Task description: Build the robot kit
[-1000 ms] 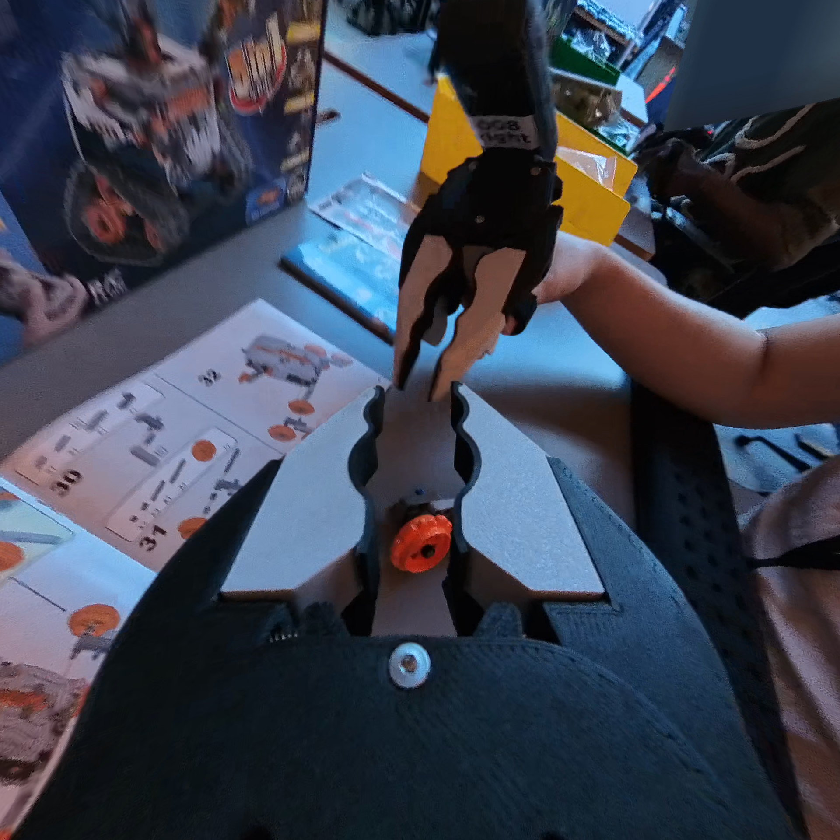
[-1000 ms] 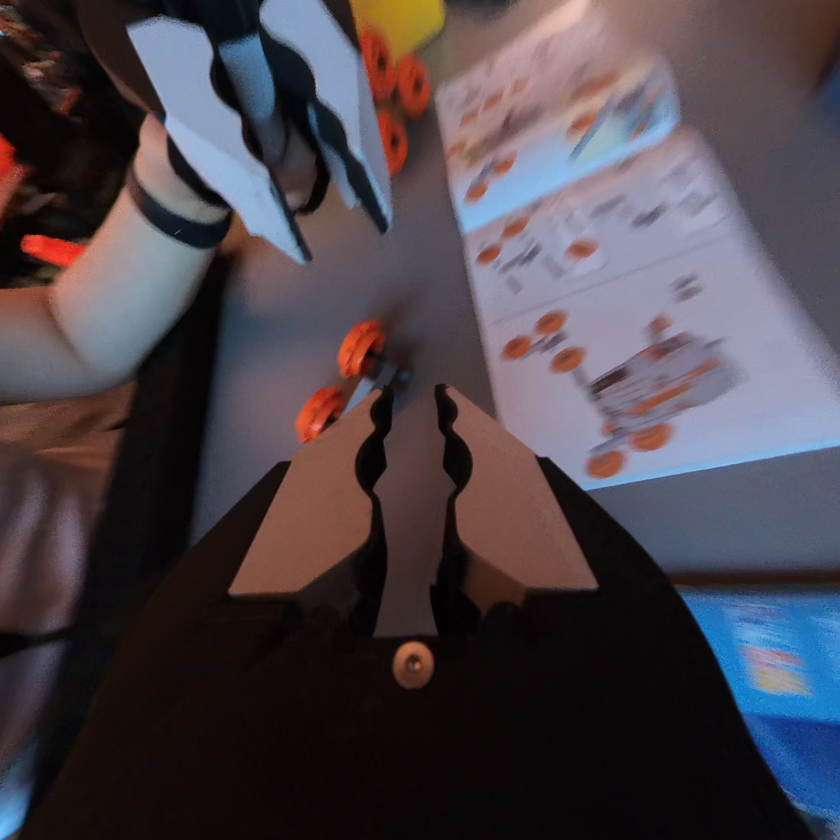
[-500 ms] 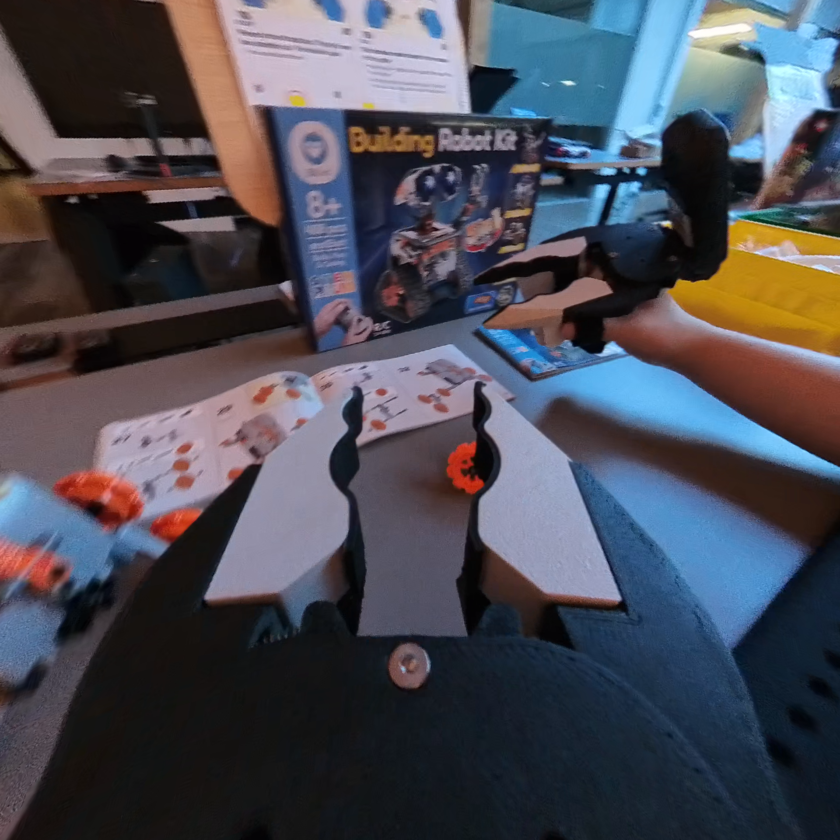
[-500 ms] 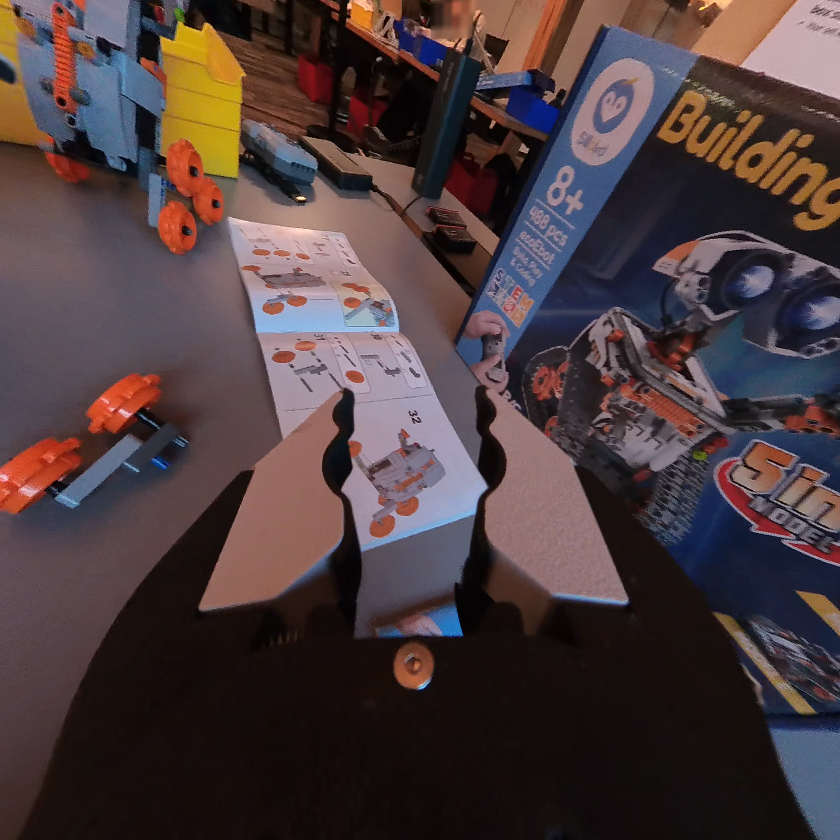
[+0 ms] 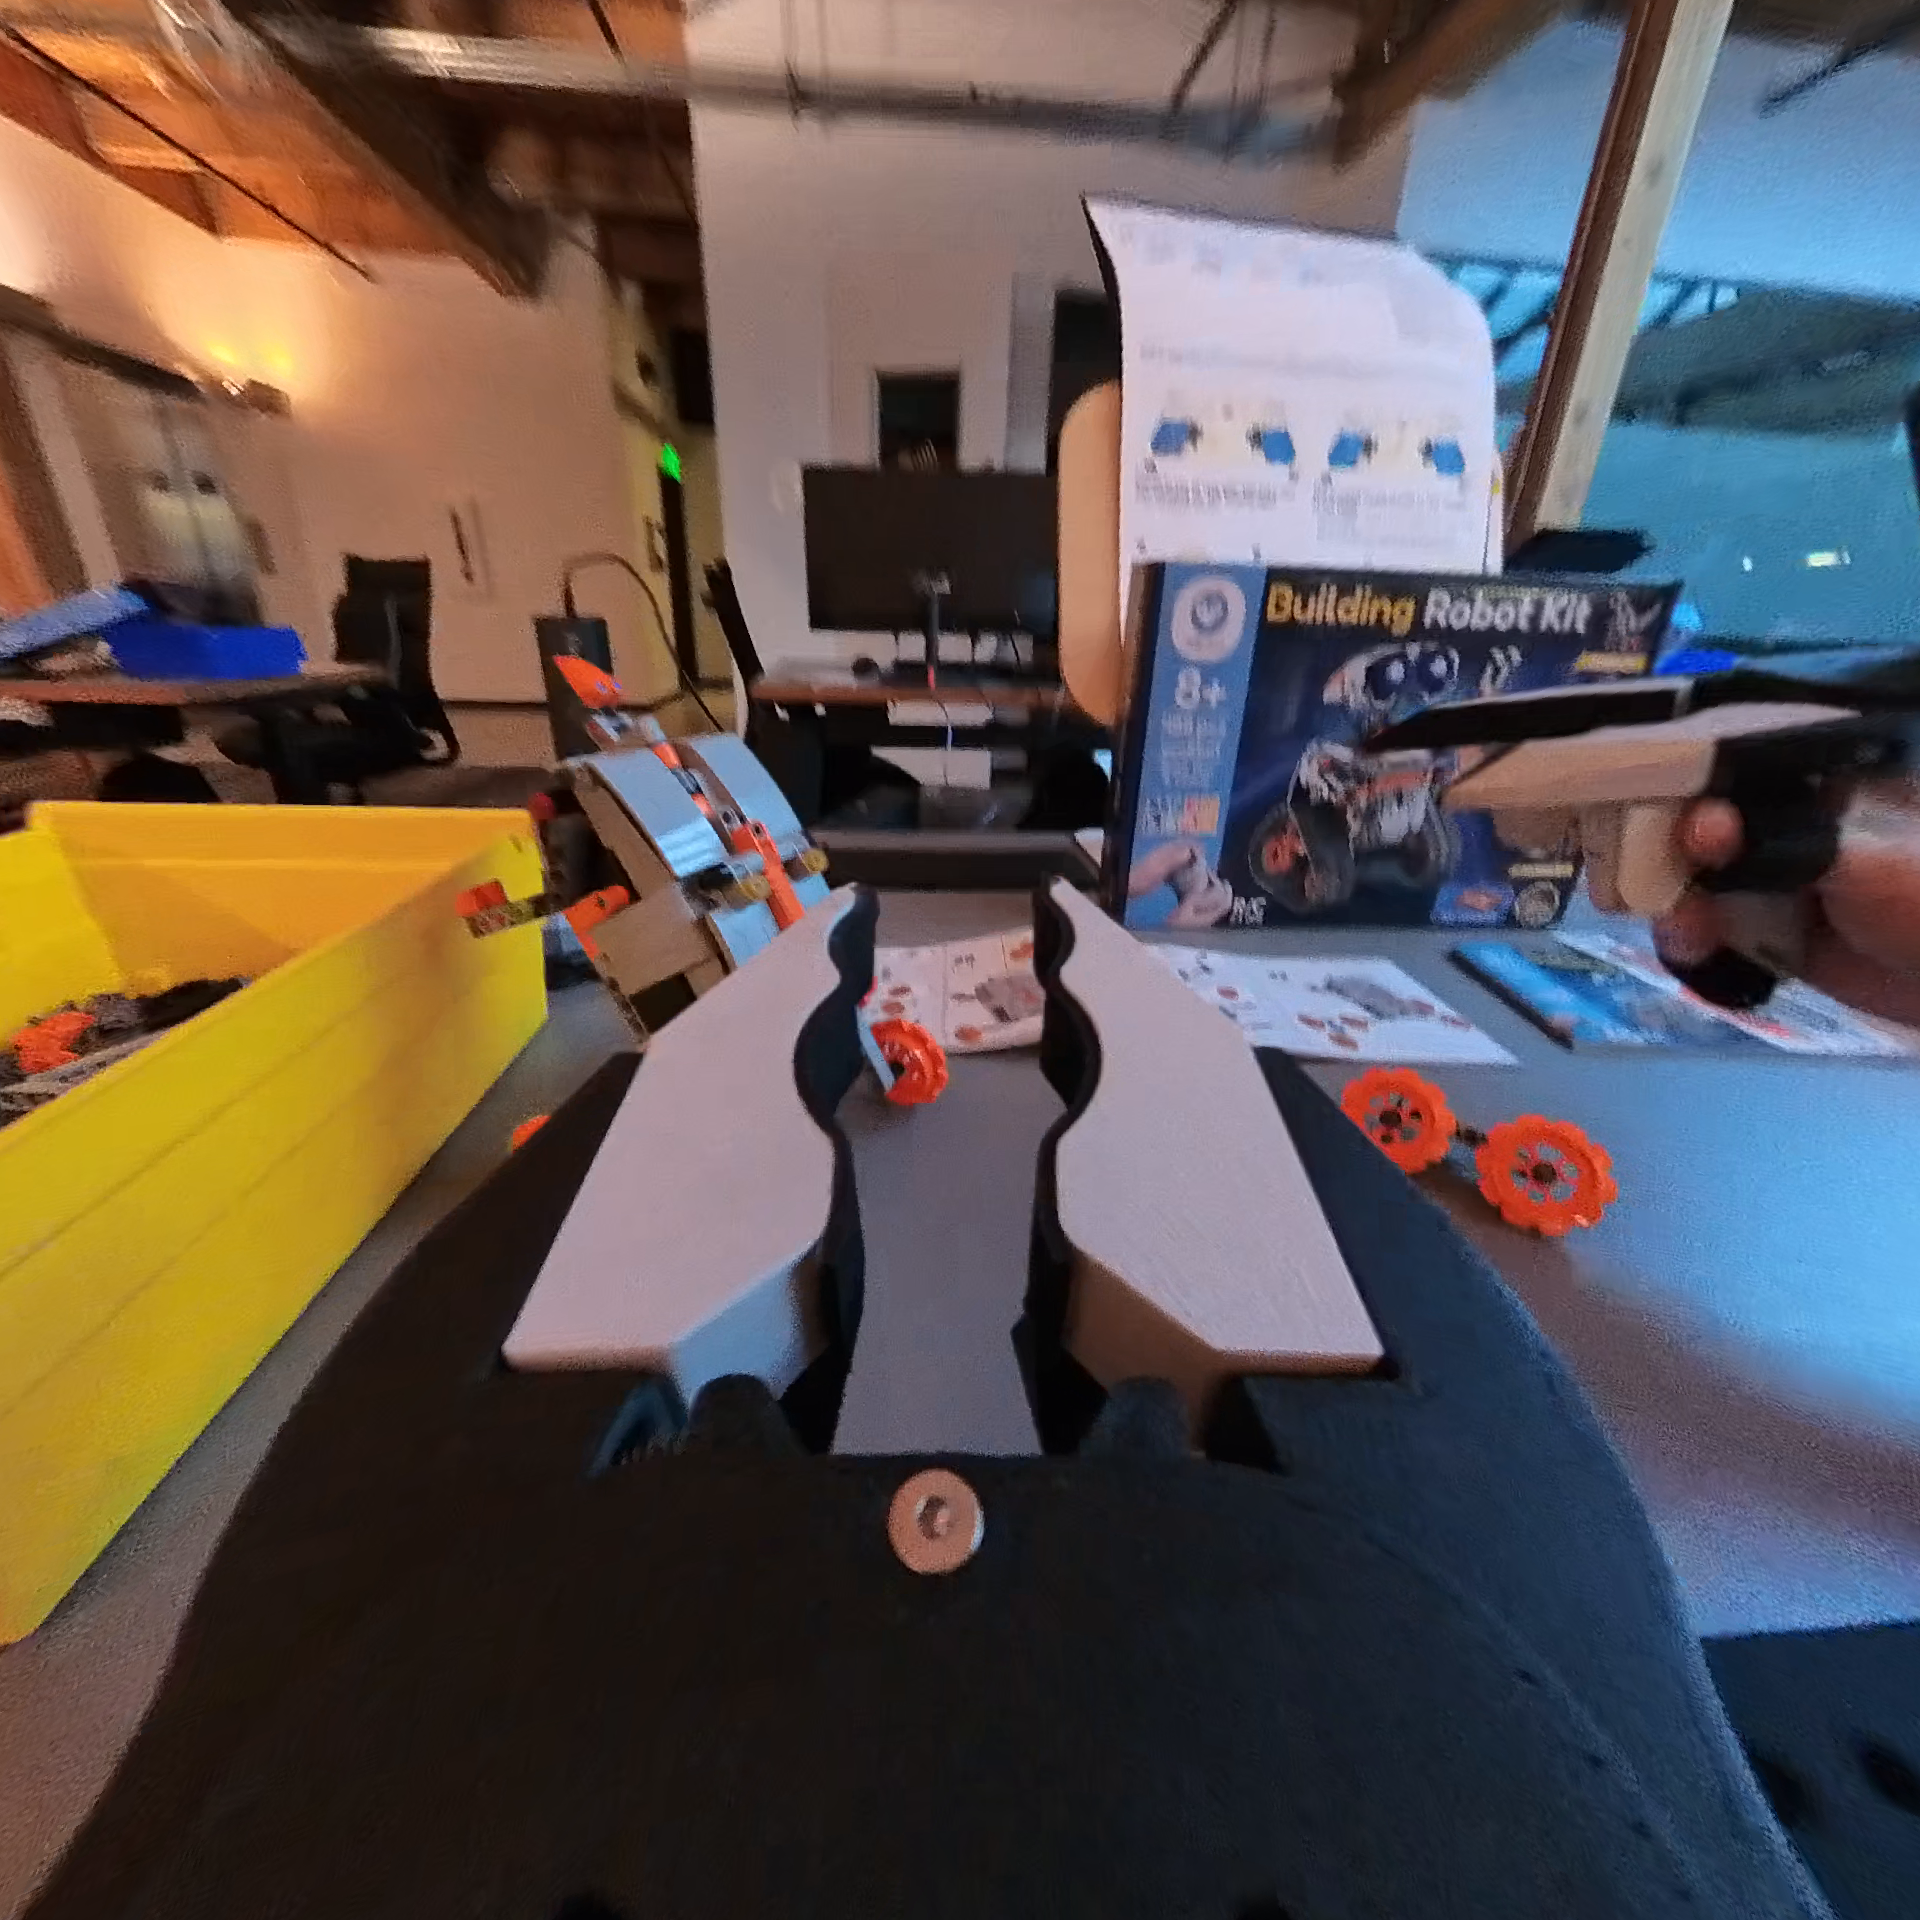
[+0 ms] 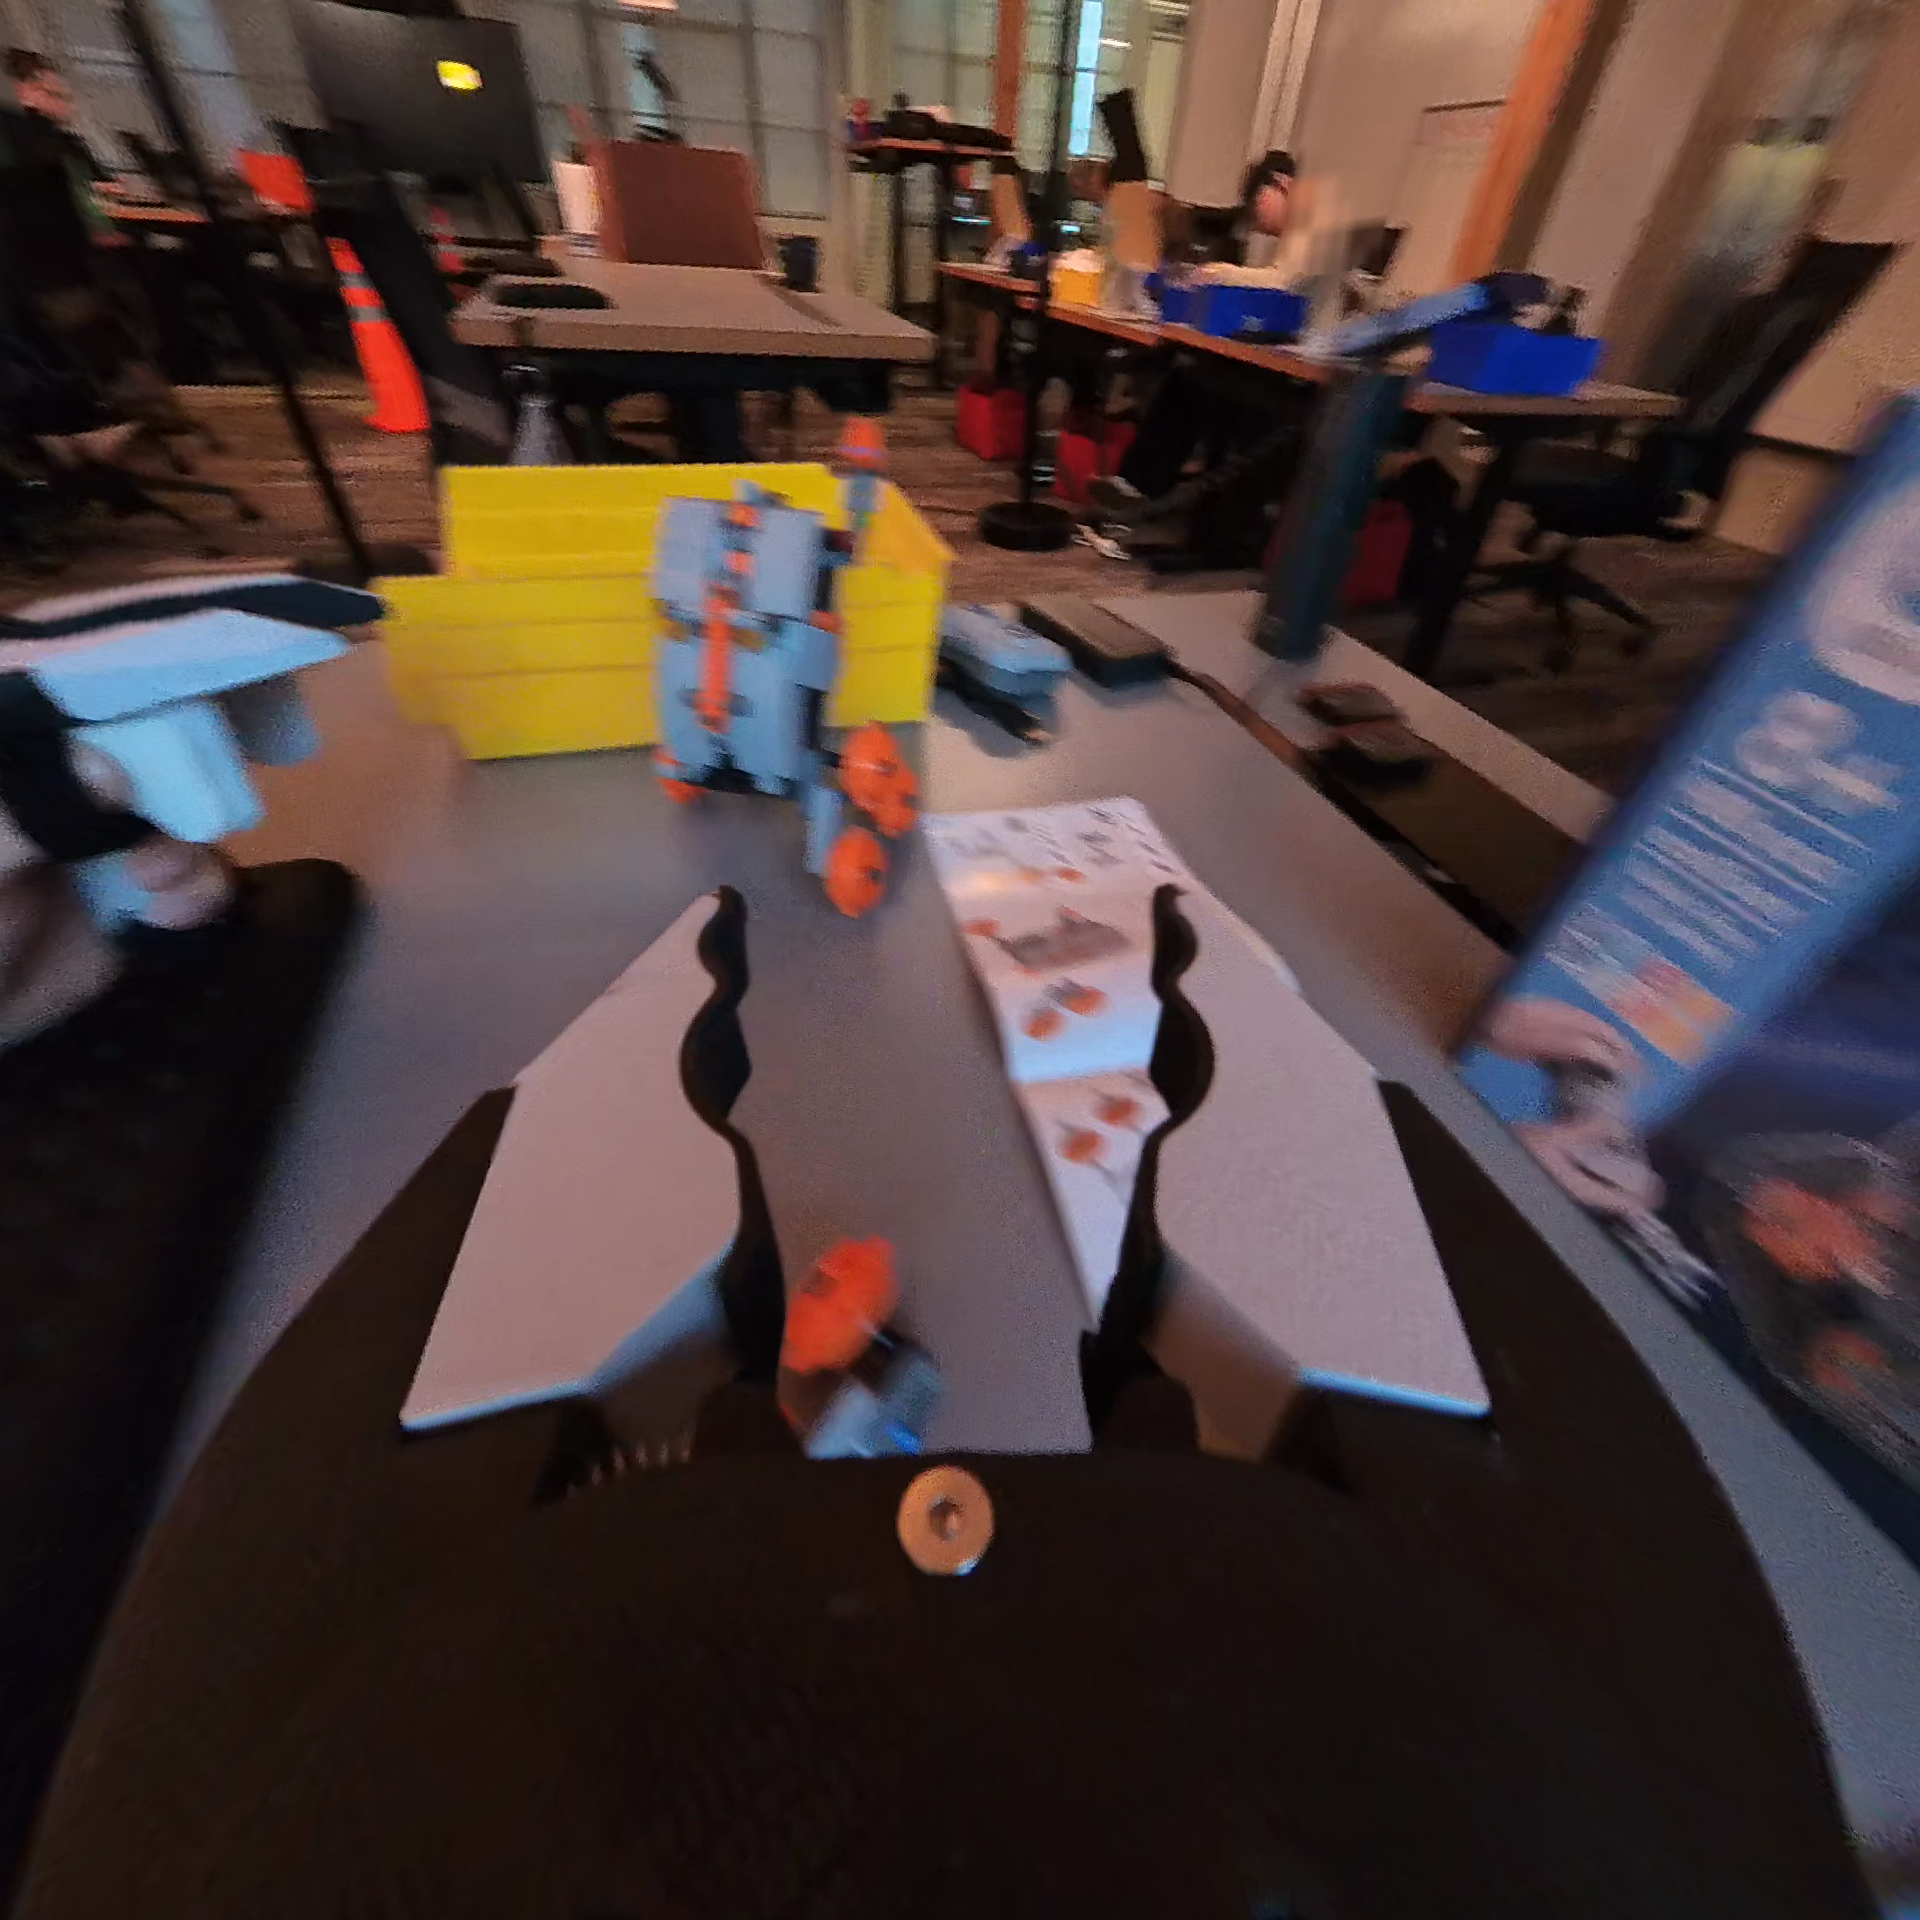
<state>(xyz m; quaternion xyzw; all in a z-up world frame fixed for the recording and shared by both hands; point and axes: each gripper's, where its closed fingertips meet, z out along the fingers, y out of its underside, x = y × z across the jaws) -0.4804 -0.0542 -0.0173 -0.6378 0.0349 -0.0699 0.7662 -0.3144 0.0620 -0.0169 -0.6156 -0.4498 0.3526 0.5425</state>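
Orange-wheeled grey axle piece (image 6: 842, 1340) lies on the grey worktop (image 6: 540, 894) under the wide-open, empty right gripper (image 6: 940, 914). Left gripper (image 5: 951, 909) hovers part-open and empty near a yellow plastic bin (image 5: 260, 1039).

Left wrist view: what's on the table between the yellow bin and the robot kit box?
In the left wrist view, between the yellow bin and the robot kit box stands a grey-and-orange brick model, with an open instruction booklet lying nearer the box.
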